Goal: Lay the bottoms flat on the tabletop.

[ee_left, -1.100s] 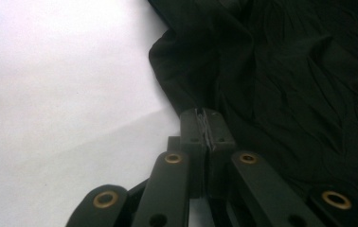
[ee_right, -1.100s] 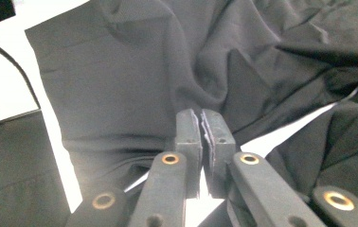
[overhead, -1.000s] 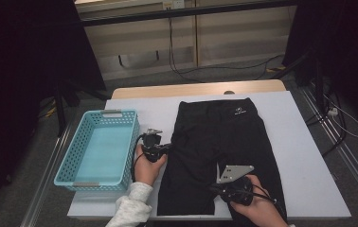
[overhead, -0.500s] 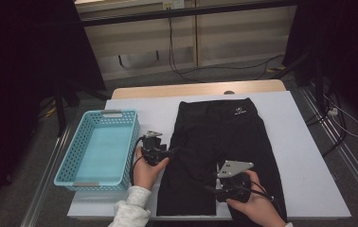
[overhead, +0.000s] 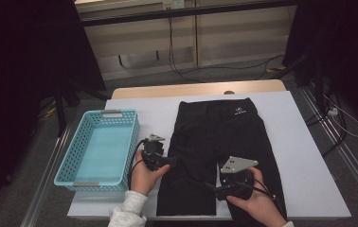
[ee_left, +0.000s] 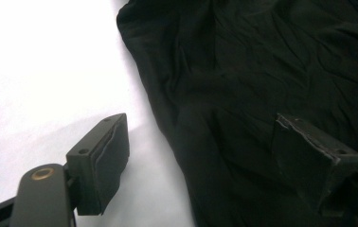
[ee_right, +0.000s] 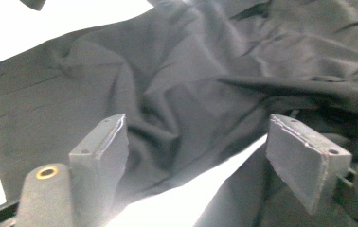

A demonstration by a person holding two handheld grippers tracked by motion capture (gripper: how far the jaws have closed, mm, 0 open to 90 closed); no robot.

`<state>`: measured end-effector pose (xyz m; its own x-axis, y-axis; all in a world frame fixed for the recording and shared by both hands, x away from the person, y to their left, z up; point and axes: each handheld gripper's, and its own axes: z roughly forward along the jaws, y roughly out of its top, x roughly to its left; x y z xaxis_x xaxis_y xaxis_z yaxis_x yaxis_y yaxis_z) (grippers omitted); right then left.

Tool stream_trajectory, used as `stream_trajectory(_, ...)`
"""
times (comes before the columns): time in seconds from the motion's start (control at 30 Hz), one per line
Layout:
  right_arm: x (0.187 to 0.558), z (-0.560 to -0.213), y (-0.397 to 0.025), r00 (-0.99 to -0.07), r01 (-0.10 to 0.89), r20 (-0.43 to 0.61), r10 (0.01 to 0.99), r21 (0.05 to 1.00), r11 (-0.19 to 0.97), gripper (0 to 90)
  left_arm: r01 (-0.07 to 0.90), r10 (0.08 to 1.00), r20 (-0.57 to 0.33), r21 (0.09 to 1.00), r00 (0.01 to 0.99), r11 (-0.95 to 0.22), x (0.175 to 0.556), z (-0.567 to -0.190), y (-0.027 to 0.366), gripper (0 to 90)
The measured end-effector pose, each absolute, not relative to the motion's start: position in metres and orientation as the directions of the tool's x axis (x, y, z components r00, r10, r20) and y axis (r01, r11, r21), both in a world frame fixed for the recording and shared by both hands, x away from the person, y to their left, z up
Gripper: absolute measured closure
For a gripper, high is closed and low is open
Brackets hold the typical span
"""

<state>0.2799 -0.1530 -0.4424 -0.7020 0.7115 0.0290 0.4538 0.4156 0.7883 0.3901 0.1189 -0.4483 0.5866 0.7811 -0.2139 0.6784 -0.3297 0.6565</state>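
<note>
Two grippers sat at the near end of the black shorts [overhead: 219, 151], which lay flat on the white table [overhead: 305, 156] with the waistband at the far side and the two legs running toward us. That long axis ran near to far. Our left gripper [overhead: 165, 161] came in from the left at the outer edge of the left leg; in the left gripper view its jaws stood apart, one over bare table and the other over the cloth, so the hem edge lay between them, not yet pinched. Our right gripper [overhead: 215, 187] pointed left at the gap between the two legs near the hem, and in the right gripper view its jaws were also spread wide, with wrinkled cloth and a wedge of white table between them. Neither held anything. We judged the left gripper nearer to a grip, since the cloth edge lay just to its right. One blue basket [overhead: 100, 156] stood to the left of the shorts, just beside our left hand [overhead: 144, 177], and had nothing in it.
</note>
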Motion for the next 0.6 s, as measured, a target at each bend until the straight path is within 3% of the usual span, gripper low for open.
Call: stream_trajectory(0.6,0.293,-0.434,-0.162,-0.639,0.457,0.04,0.768,0.823,0.337,11.0,0.652,0.729,-0.244,0.675,0.64,-0.346,0.351,-0.443,0.135,11.4)
